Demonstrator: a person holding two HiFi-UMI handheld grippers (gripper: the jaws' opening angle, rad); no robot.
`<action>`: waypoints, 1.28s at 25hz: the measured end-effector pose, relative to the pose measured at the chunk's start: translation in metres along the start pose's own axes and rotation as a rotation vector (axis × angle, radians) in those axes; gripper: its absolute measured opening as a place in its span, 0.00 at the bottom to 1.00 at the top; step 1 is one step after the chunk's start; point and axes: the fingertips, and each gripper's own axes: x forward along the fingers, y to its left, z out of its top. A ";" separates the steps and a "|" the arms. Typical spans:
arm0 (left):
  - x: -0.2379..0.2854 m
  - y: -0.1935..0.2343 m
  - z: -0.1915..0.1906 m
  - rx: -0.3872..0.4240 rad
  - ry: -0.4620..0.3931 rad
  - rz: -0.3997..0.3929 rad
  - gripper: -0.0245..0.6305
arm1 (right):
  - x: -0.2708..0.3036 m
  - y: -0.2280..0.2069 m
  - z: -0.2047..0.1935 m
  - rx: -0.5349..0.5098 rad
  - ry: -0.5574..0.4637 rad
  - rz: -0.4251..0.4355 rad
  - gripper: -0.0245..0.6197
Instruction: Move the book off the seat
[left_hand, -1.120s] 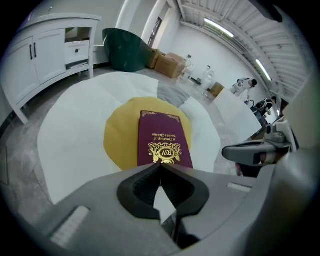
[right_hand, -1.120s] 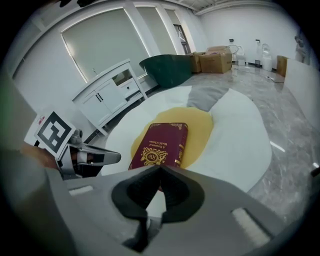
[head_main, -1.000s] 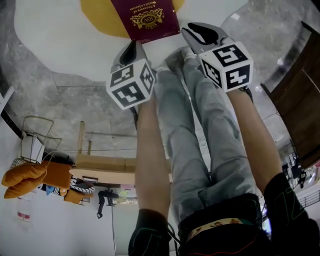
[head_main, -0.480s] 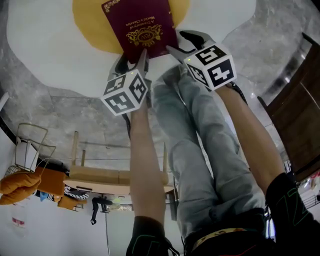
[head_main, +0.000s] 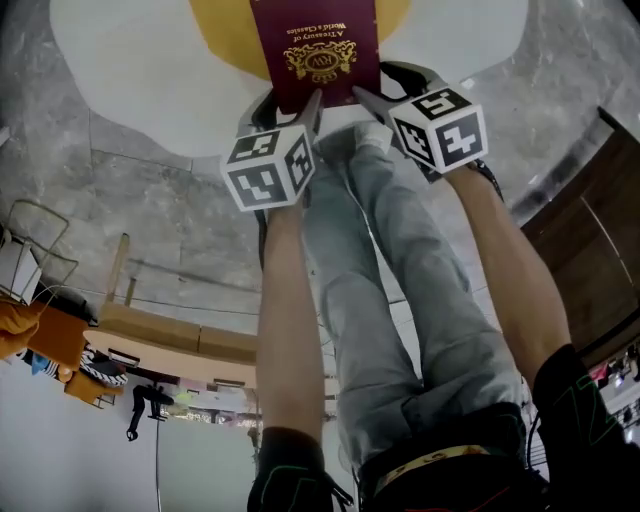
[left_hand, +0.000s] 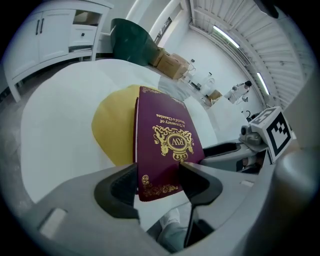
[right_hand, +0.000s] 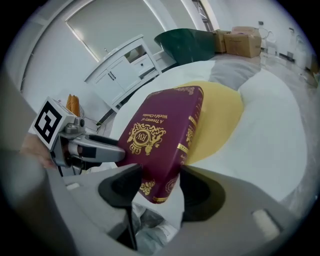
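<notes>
A maroon book (head_main: 320, 50) with gold print lies on the yellow middle (head_main: 230, 30) of a white seat (head_main: 150, 80). My left gripper (head_main: 288, 100) is at the book's near left corner and my right gripper (head_main: 380, 85) at its near right corner. In the left gripper view the book's (left_hand: 167, 145) near end sits between the wide jaws of my left gripper (left_hand: 159, 182), which are closing. In the right gripper view the book's (right_hand: 160, 135) spine corner sits between my right gripper's (right_hand: 160, 187) wide jaws. I see no pad pressing on it.
Grey marble floor (head_main: 150, 200) surrounds the seat. A wooden bench (head_main: 170, 335) stands at the left and dark wooden furniture (head_main: 610, 200) at the right. The person's legs (head_main: 380, 300) are below the grippers. A white cabinet (left_hand: 55, 35) and a green chair (left_hand: 132, 35) stand beyond the seat.
Both grippers have moved forward to the book's near edge. Their jaws, narrow a second ago, now stand wide around the book's corners.
</notes>
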 end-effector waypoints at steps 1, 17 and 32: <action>-0.007 -0.004 0.001 -0.013 -0.009 0.003 0.43 | -0.007 0.004 0.003 -0.020 0.001 -0.002 0.41; -0.132 0.000 0.011 -0.112 -0.275 0.114 0.42 | -0.062 0.101 0.054 -0.315 -0.070 0.031 0.41; -0.331 0.079 -0.159 -0.347 -0.457 0.335 0.41 | -0.043 0.345 -0.023 -0.639 -0.002 0.218 0.41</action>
